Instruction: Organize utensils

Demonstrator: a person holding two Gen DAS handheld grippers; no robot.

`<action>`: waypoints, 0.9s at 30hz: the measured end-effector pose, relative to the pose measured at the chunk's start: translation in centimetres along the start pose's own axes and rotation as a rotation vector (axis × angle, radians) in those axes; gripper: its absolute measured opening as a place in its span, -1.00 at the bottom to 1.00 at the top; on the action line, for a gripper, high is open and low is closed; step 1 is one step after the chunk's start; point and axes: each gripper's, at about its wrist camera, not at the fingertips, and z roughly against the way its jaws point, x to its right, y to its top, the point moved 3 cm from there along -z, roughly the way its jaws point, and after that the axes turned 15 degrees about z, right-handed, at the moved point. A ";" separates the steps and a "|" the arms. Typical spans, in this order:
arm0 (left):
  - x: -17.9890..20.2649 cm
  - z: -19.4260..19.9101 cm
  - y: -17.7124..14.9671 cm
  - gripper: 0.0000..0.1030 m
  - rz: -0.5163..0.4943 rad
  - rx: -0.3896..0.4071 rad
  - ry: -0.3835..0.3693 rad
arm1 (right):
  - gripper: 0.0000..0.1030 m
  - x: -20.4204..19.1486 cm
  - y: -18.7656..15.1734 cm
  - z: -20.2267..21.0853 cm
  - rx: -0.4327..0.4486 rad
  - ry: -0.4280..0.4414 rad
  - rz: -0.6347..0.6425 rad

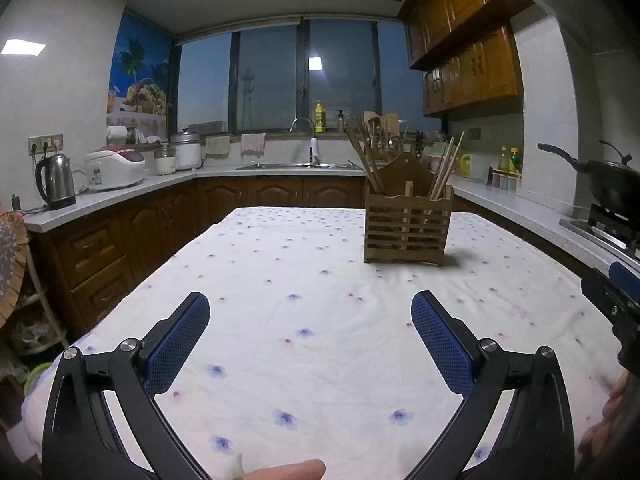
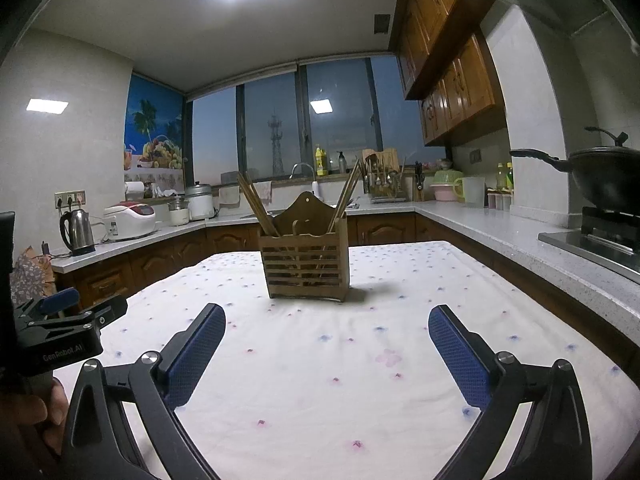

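A slatted wooden utensil holder stands upright on the flowered tablecloth, far side of the table. Chopsticks lean out of its left compartment, and more chopsticks out of its right one. My left gripper hovers open over the near cloth, holding nothing, with the holder ahead and to the right. My right gripper is open too, empty, the holder straight ahead. Each gripper shows at the other view's edge.
Kitchen counters wrap the room: a kettle, rice cooker and sink at left and back, a wok on the stove at right. A dish rack with utensils stands on the back counter. A finger shows below.
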 end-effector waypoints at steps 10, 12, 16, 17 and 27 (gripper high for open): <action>0.0 0.1 -0.1 1.00 -0.001 -0.005 -0.003 | 0.99 -0.1 -0.1 0.0 -0.003 0.003 -0.001; 0.0 0.1 -0.1 1.00 -0.004 -0.003 0.003 | 0.99 -0.1 -0.2 0.0 -0.005 0.006 -0.001; 0.0 0.1 0.1 1.00 -0.005 0.003 0.002 | 0.99 -0.1 -0.2 0.0 -0.006 0.006 -0.003; 0.0 0.1 0.1 1.00 -0.005 0.003 0.004 | 0.99 -0.1 -0.3 0.0 -0.007 0.006 -0.003; 0.1 0.1 0.1 1.00 -0.006 -0.002 0.001 | 0.99 -0.3 -0.2 0.1 -0.009 0.012 -0.008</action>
